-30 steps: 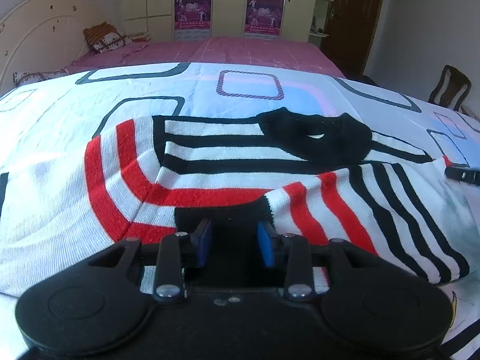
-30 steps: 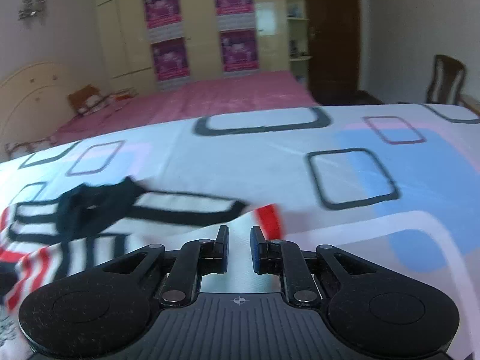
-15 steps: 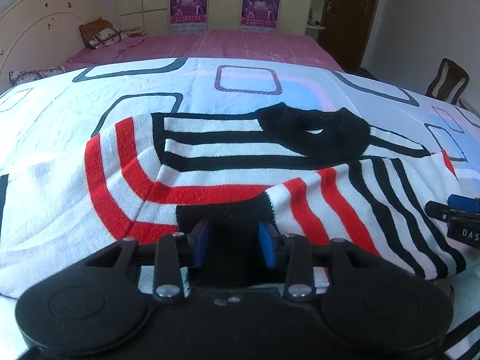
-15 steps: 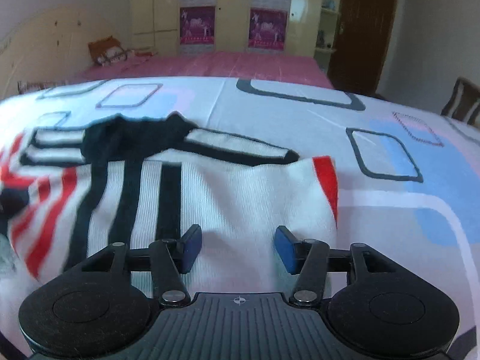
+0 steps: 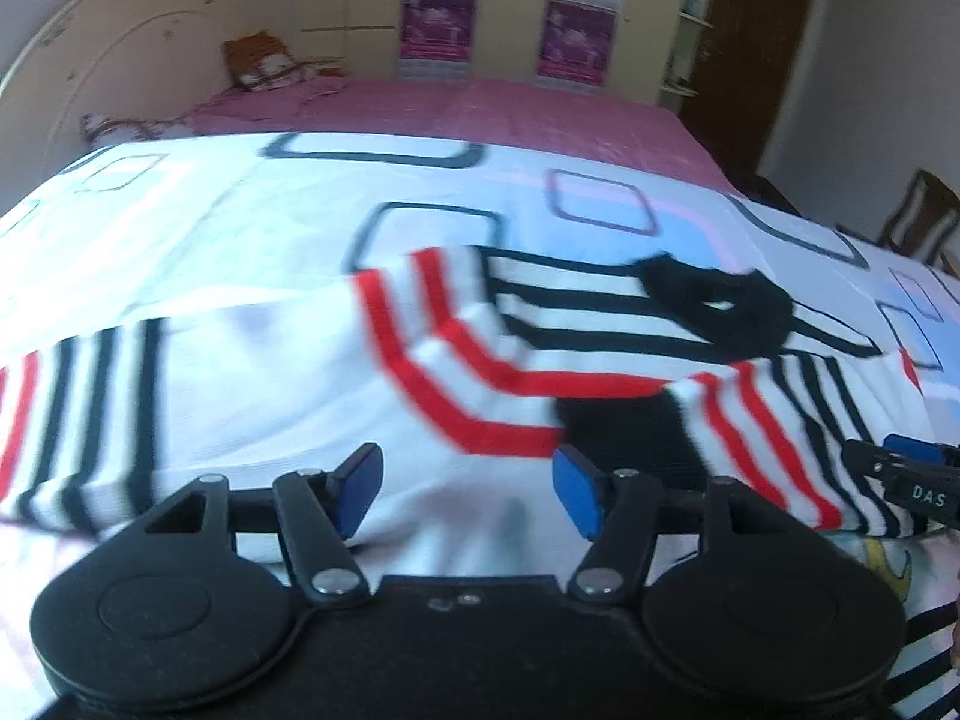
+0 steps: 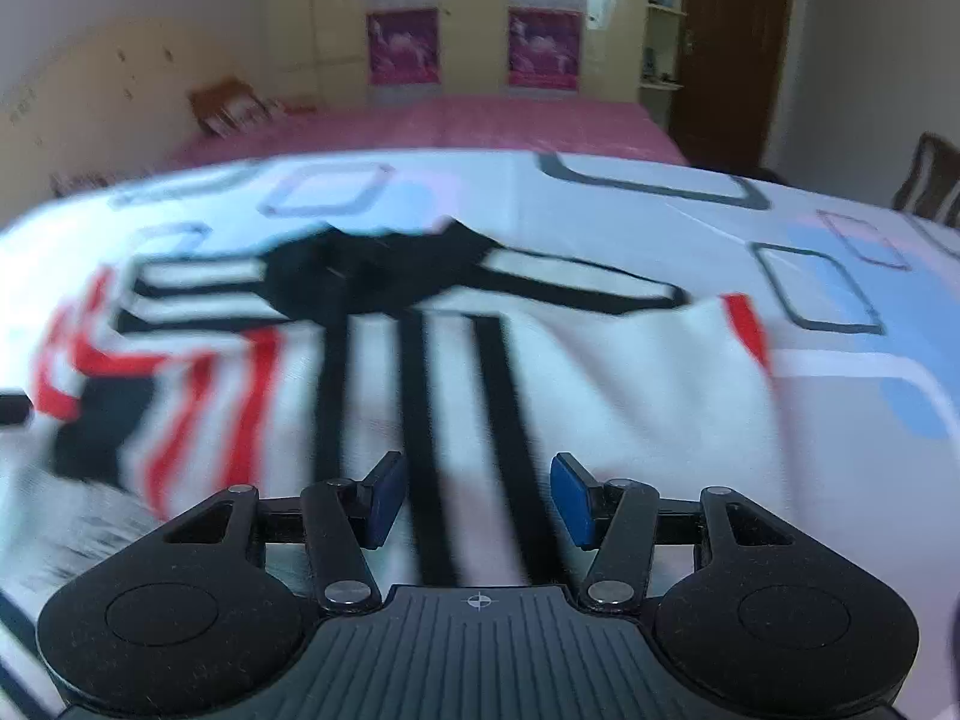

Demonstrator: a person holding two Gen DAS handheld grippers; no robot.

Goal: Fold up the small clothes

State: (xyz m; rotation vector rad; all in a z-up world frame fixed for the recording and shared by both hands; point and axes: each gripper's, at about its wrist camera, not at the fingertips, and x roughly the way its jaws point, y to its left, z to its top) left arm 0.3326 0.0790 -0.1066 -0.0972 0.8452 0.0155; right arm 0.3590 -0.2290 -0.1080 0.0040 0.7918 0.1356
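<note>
The striped sweater (image 5: 600,360) lies spread on the bed cover (image 5: 240,222), which is white with dark square outlines and light blue patches. The sweater has red, black and white stripes, and its black collar (image 5: 720,306) points toward the far edge of the cover. One sleeve with a black cuff (image 5: 624,426) is folded across the body.

The left gripper (image 5: 465,489) is released: its blue pads (image 5: 360,486) stand wide apart above the white knit at the near edge of the sweater and hold nothing. The right gripper (image 6: 477,501) is released too, with its pads (image 6: 573,501) apart over the black stripes of the sweater (image 6: 480,372). In the left wrist view the tip of the right gripper (image 5: 906,471) shows at the right edge, just beside the striped hem. The right wrist view is blurred.
</note>
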